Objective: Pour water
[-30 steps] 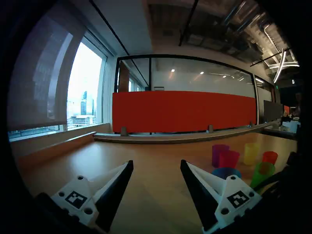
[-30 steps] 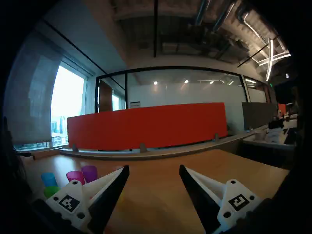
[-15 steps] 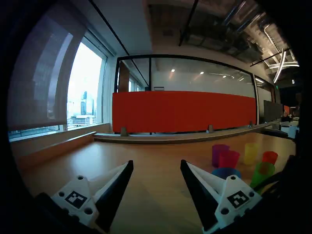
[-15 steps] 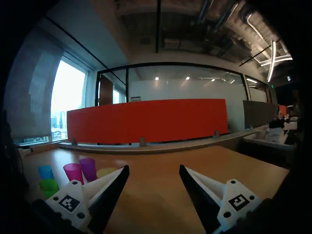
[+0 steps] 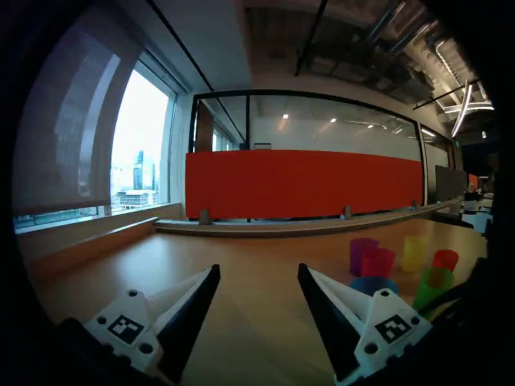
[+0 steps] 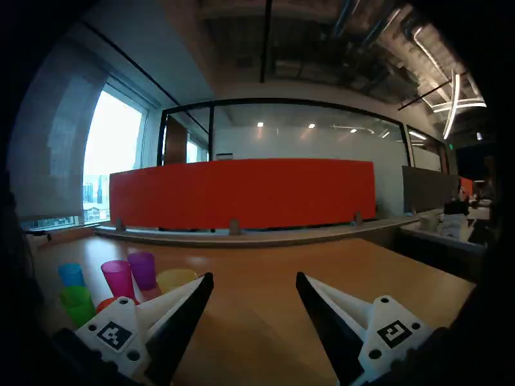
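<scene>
Over the wooden desk (image 5: 193,248), the left hand-held gripper (image 5: 258,266) and right hand-held gripper (image 6: 254,275) hang spread wide, empty (coloured cups (image 6: 119,276) stand nearby).

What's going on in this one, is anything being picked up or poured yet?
Nothing is handled yet. The left gripper and the right gripper are both open and empty, pointing across a wooden table. A cluster of coloured cups stands on it, to the right in the left gripper view, to the left in the right gripper view. No pouring has begun.
</scene>
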The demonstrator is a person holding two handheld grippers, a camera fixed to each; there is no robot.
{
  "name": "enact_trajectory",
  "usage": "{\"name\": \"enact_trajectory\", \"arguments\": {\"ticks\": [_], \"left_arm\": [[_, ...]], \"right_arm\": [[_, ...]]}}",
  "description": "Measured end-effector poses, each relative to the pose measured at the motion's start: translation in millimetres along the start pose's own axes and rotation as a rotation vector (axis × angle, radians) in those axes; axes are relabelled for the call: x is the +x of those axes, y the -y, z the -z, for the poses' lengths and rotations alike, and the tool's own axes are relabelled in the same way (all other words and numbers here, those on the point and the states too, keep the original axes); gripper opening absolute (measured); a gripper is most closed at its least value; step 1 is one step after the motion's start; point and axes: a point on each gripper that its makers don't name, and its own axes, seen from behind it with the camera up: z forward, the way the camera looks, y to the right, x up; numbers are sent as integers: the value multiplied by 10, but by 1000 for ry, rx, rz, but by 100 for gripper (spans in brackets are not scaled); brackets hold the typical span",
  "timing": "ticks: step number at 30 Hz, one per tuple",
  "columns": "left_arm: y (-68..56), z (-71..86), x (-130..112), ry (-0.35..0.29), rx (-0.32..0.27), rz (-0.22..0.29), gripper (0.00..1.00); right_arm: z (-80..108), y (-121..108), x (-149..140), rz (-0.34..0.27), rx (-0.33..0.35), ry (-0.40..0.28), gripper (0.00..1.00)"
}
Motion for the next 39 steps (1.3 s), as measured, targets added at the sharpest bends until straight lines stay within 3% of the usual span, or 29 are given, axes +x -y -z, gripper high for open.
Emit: {"name": "enact_trajectory", "arguments": {"ticks": [39], "left_arm": [[-3, -4, 6, 0, 0, 0, 89]], "right_arm": [[22, 30, 22, 27, -1, 4, 100]]}}
